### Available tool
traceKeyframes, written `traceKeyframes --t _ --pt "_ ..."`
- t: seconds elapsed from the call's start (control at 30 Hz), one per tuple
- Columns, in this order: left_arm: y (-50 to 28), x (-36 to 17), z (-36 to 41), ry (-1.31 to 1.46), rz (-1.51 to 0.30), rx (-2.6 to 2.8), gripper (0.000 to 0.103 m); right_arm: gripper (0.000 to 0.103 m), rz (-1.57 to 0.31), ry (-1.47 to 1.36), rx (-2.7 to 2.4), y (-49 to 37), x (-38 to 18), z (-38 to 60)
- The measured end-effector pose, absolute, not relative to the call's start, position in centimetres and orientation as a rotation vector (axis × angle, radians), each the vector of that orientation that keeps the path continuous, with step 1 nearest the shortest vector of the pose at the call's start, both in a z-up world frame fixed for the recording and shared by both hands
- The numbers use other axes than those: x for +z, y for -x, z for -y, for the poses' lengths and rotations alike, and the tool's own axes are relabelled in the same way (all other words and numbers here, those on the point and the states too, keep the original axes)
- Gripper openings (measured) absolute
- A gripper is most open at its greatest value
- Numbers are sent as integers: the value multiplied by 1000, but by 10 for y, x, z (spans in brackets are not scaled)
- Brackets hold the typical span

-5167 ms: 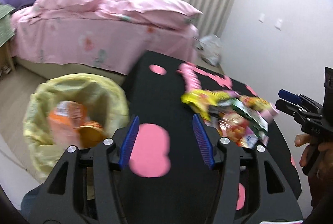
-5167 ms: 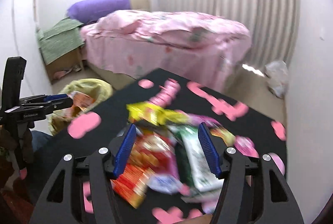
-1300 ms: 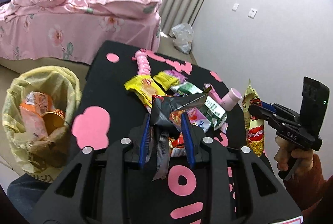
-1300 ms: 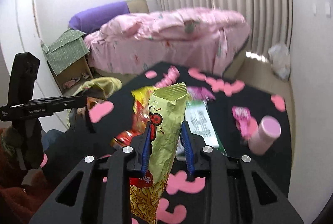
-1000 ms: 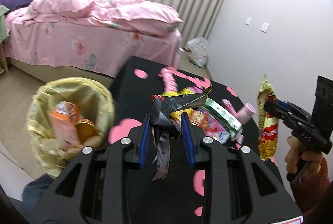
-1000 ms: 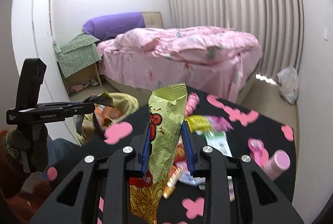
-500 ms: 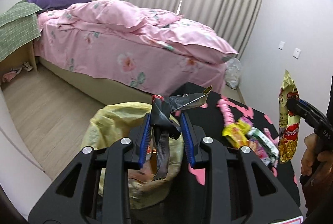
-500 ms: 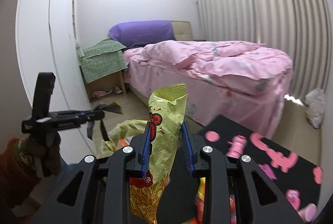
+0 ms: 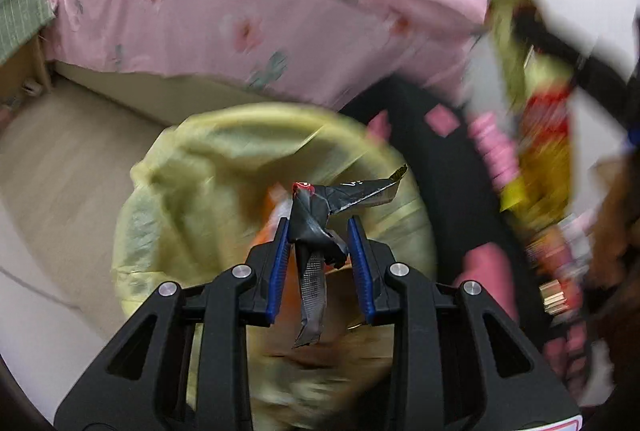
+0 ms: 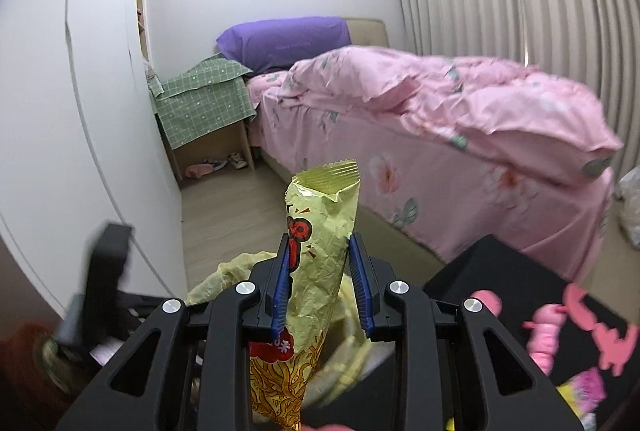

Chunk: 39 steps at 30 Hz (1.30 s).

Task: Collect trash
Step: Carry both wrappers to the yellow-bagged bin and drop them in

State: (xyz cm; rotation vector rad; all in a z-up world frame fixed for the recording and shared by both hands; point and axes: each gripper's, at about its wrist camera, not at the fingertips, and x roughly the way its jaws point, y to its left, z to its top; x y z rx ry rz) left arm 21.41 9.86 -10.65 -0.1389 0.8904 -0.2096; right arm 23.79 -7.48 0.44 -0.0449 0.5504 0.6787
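A crumpled black wrapper [image 9: 316, 227] is clamped between the blue pads of the left gripper [image 9: 319, 255], directly above the yellow-lined trash bin [image 9: 208, 167] ahead of it. A yellow snack bag [image 10: 316, 271] is pinched upright in the right gripper [image 10: 319, 283], the bin just beyond its fingers.

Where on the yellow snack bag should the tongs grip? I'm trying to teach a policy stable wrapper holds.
Grip the yellow snack bag across its flattened middle, below the crimped top seal, coming at it from its narrow edges, as the right tongs do now. The bag is long, thin and crumpled, so pinching its flat faces mid-length keeps it upright, neither end flopping.
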Motion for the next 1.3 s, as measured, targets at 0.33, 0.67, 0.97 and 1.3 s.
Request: traceKeyframes --t 0.33,0.67,0.97,1.3 --pt "-203 -133 -154 215 -923 -124 26 27 -723 50 736 -279 -64 16" --pt "-195 -127 -164 306 -902 -172 27 27 -893 87 736 -281 -93 14" --pt "-193 -112 -170 378 -861 -202 41 39 -917 23 749 -271 -89 31" --pt "-183 -86 -173 457 -838 -157 75 52 -843 19 720 -239 -49 73"
